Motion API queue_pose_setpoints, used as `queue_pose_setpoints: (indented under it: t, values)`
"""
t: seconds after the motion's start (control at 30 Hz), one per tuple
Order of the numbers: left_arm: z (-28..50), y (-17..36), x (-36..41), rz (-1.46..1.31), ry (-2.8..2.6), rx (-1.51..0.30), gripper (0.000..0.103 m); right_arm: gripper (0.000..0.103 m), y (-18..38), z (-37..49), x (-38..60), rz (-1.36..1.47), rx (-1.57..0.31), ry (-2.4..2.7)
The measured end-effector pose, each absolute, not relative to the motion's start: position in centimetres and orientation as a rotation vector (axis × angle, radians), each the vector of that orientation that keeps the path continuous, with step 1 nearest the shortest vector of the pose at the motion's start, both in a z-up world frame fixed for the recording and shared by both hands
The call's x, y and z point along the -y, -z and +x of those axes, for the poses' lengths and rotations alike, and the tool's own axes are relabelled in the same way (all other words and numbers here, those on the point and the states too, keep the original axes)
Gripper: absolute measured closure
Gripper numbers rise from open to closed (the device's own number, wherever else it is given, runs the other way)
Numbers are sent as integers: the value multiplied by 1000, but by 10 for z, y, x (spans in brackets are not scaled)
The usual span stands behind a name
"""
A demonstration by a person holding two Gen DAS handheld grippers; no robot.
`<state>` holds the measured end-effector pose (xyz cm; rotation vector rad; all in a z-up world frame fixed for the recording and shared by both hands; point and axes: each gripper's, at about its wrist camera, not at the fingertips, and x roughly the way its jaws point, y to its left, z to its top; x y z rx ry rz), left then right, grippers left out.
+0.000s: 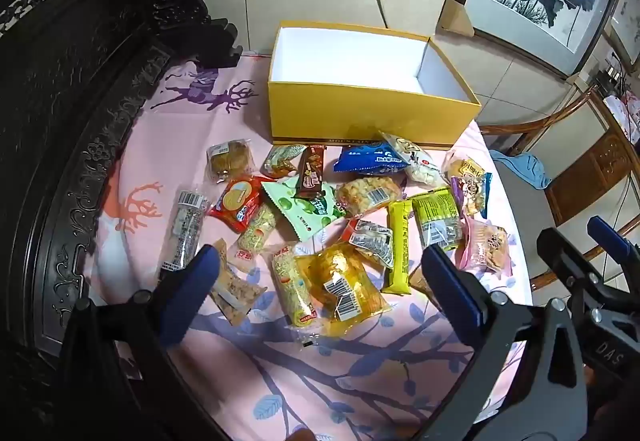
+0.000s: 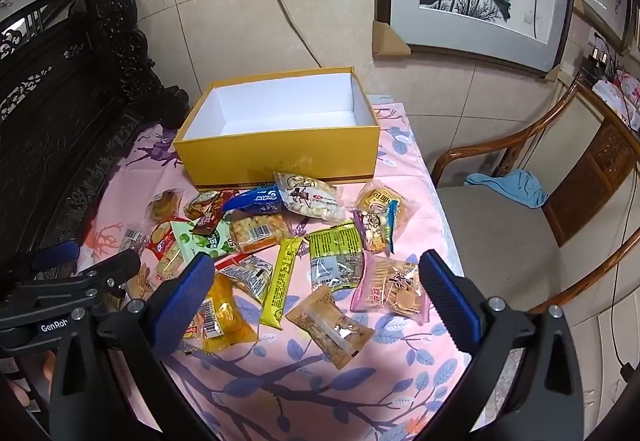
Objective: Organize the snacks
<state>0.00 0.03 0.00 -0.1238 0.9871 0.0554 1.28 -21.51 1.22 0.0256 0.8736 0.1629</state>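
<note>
Left gripper [image 1: 320, 273] and right gripper [image 2: 316, 281], both with fingers spread wide and nothing between them, poised above the near edge of the table [image 2: 320, 393], angled down toward the snacks. Below the left fingers lie a clear yellow packet [image 1: 344, 289] and a slim rice-cracker pack [image 1: 294, 289]; below the right fingers, a yellow bar [image 2: 282, 281], a tan biscuit packet [image 2: 332, 325] and a pink cracker packet [image 2: 394, 291]. The remaining snacks [image 1: 320, 201] lie scattered loose, some overlapping, across the pink patterned cloth [image 1: 280, 381], none yet sorted. Behind them stands the yellow box [image 1: 372, 117], open and empty, its long side facing the pile, so presumably placed to receive the packets. Judged stage: start of the task, each gripper open in readiness for a first pick on its own side
</note>
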Motion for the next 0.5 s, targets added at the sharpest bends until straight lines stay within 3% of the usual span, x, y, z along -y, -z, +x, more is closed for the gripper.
queue_pose_setpoints:
  t: [0.5]
  values:
    - [0,0,-1,-122,-60,-989,2,1,-7,8,210,25,-879,-163]
